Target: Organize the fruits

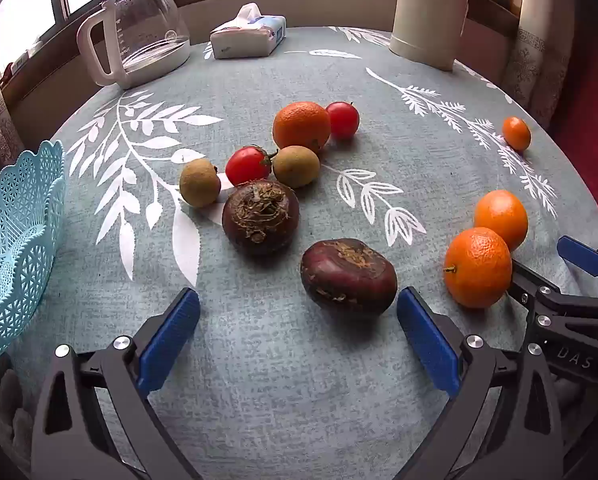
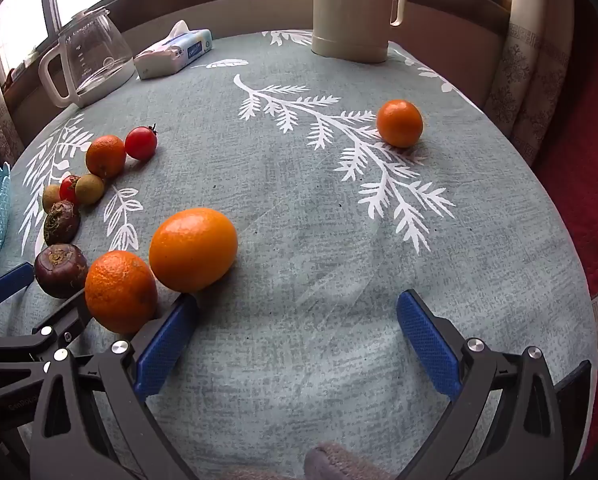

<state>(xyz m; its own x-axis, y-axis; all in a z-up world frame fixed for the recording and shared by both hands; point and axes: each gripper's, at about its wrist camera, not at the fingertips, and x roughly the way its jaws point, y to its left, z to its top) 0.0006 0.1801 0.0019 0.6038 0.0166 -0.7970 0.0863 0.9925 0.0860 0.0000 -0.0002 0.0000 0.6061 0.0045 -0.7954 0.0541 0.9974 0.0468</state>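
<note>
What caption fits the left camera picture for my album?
Open left gripper over a leaf-print tablecloth, facing a water chestnut, oranges, tomatoes and a blue basket.

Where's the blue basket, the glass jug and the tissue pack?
blue basket (image 1: 19,240): left wrist view, on its lacy wall.
glass jug (image 1: 147,28): left wrist view, on its clear body.
tissue pack (image 1: 247,38): left wrist view, on its top face.
</note>
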